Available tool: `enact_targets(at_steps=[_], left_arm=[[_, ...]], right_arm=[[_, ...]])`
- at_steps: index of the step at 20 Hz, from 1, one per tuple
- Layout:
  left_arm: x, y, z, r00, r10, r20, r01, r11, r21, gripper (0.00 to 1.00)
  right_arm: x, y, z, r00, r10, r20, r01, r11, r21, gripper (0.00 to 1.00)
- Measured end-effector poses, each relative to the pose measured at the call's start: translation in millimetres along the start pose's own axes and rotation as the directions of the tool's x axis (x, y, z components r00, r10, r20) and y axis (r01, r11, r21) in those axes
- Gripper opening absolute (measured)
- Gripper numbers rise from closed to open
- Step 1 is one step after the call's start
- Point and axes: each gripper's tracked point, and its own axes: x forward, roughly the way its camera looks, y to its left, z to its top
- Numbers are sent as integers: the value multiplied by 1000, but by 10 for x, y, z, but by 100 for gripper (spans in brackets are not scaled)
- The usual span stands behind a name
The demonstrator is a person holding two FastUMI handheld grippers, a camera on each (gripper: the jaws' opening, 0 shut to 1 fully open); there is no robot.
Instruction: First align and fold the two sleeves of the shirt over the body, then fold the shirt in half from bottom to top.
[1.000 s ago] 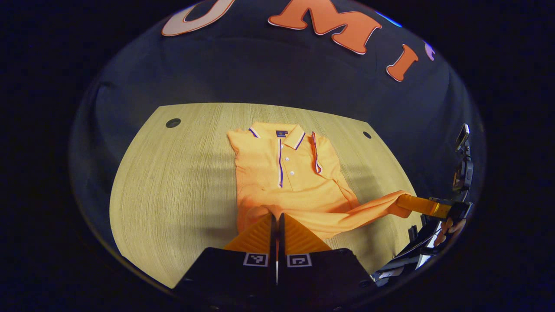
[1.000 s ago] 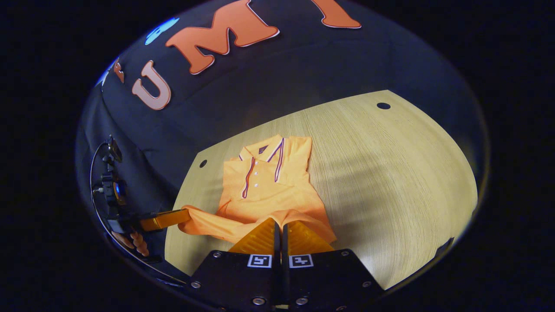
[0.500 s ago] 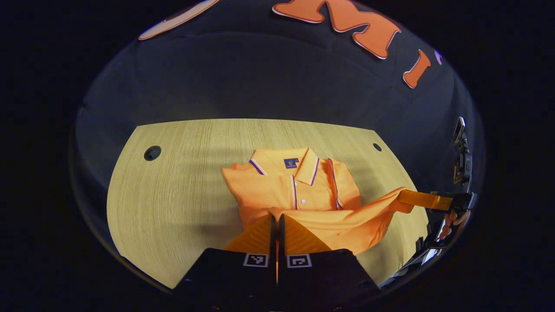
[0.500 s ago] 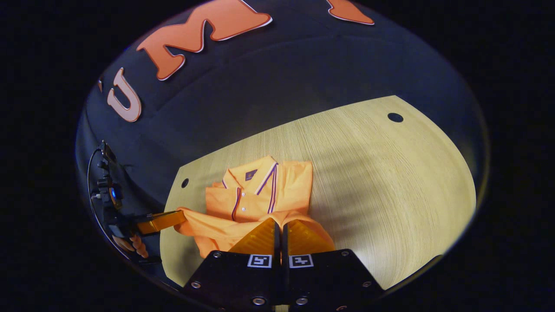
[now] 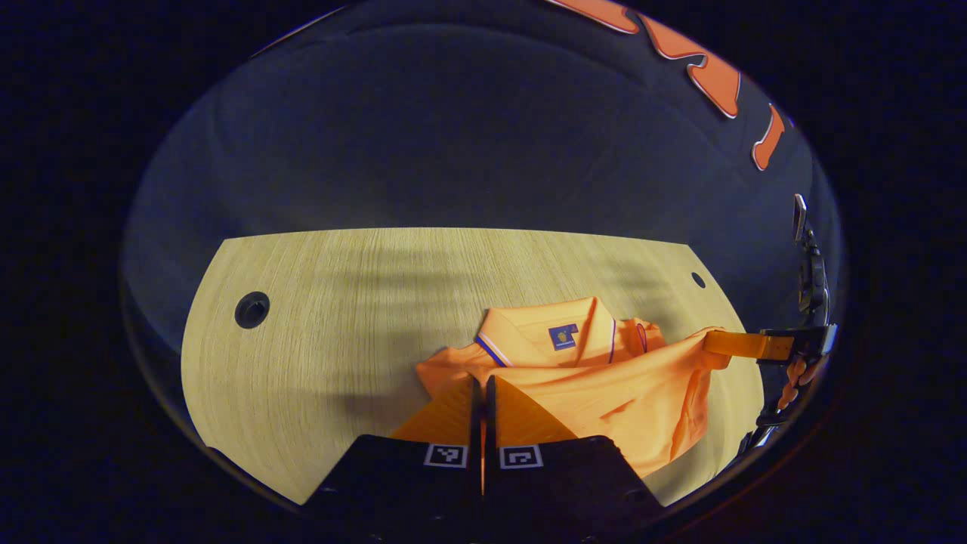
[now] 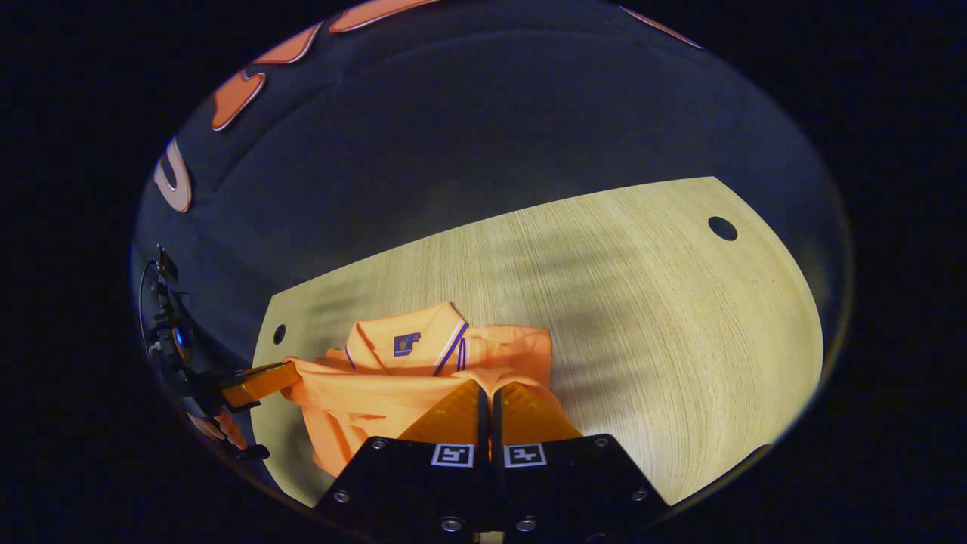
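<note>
In the left gripper view, the left gripper (image 5: 483, 389) has its two fingers pressed together on the bottom hem of the orange short-sleeved polo shirt (image 5: 604, 378), holding one corner of it raised over the garment. The right gripper (image 5: 729, 345) shows at the far right of the same view, clamped on the other hem corner, with the fingers of a hand (image 5: 797, 378) wrapped around its handle. The hem stretches between the two grippers in a taut line, and the cloth below it hangs back down toward the near edge of the light wood-grain tabletop (image 5: 317, 340).

In the right gripper view, the right gripper (image 6: 487, 393) is closed on the hem at the bottom of the frame, and the left gripper (image 6: 264, 381) shows at the far left, gripping the opposite corner, a hand (image 6: 219, 431) beneath it.

Just past the lifted hem lies the collar (image 5: 544, 332) of the shirt, flat on the tabletop, with a small blue neck label (image 5: 563, 337) and thin dark-and-white trim along its edge. The lower half of the shirt covers most of the chest, so the collar and shoulders are what remain exposed. The shirt sits toward the near middle of the tabletop

A round dark hole (image 5: 251, 309) pierces the tabletop at the left and another (image 6: 723, 228) at the far right corner
</note>
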Motion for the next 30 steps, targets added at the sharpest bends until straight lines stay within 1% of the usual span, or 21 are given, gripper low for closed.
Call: enact_targets(at_steps=[1, 2, 3, 4, 5, 6, 7, 8, 12, 14, 17, 19, 20, 21, 23, 26, 27, 28, 29, 30], left_arm=[[71, 24, 3, 1000, 15, -7, -15, 1000, 1, 1], [99, 36, -31, 999, 33, -24, -33, 999, 3, 1], [99, 57, -47, 998, 53, -39, -53, 999, -5, 7], [56, 44, -52, 998, 54, -35, -55, 998, -23, 31], [7, 30, -33, 999, 49, -20, -50, 998, -42, 54], [-79, 55, -16, 998, 54, -8, -55, 997, -56, 77], [-128, 62, 5, 998, 69, 4, -68, 996, -65, 100], [-234, 71, 12, 996, 84, 16, -83, 995, -62, 99], [-681, -81, -44, 992, 108, 71, -104, 993, -59, 99], [-966, -208, -120, 987, 122, 101, -116, 991, -63, 99], [-1469, -456, -187, 976, 138, 167, -130, 990, -61, 99], [-1766, -613, -263, 966, 145, 214, -138, 989, -50, 99], [-1924, -696, -309, 959, 146, 243, -140, 989, -44, 100], [-2071, -780, -356, 952, 149, 266, -144, 989, -40, 99], [-2342, -920, -436, 937, 153, 315, -146, 988, -45, 98], [-2720, -1201, -542, 907, 159, 391, -151, 987, -52, 98], [-2845, -1280, -609, 896, 159, 415, -155, 987, -45, 98], [-2955, -1316, -688, 878, 172, 446, -174, 984, -37, 98], [-3069, -1386, -734, 860, 185, 475, -195, 980, -29, 98], [-3160, -1513, -796, 848, 190, 496, -205, 978, -24, 98]], right_arm=[[69, -2, -1, 1000, -9, -26, 9, 1000, 22, 1], [86, 22, -62, 997, 3, -74, 1, 999, 54, 2], [119, 101, -195, 992, 54, -113, -43, 994, 97, 16], [60, 200, -115, 990, 101, -97, -89, 988, 123, 37], [18, 223, -78, 992, 111, -62, -103, 987, 124, 59], [-23, 201, -81, 995, 98, -36, -94, 989, 111, 80], [-58, 195, -101, 996, 90, -12, -88, 991, 98, 98], [-137, 189, -85, 996, 86, 15, -87, 992, 91, 98], [-588, 233, -115, 987, 103, 121, -110, 992, 57, 99], [-831, 279, -171, 978, 128, 165, -135, 990, 35, 99], [-1261, 254, -209, 962, 122, 244, -108, 992, -70, 99], [-1619, 258, -214, 939, 135, 316, -91, 984, -152, 99], [-1781, 286, -212, 927, 134, 349, -71, 980, -188, 99], [-1935, 323, -220, 916, 138, 377, -56, 973, -222, 99], [-2139, 458, -240, 895, 155, 418, -38, 961, -274, 99], [-2340, 528, -281, 867, 172, 467, -12, 946, -324, 99], [-2361, 519, -267, 858, 177, 482, -10, 944, -329, 99], [-2332, 528, -213, 846, 186, 500, -8, 942, -336, 99], [-2349, 504, -177, 834, 179, 521, 8, 942, -336, 99], [-2373, 482, -151, 820, 179, 544, 20, 941, -339, 99]])
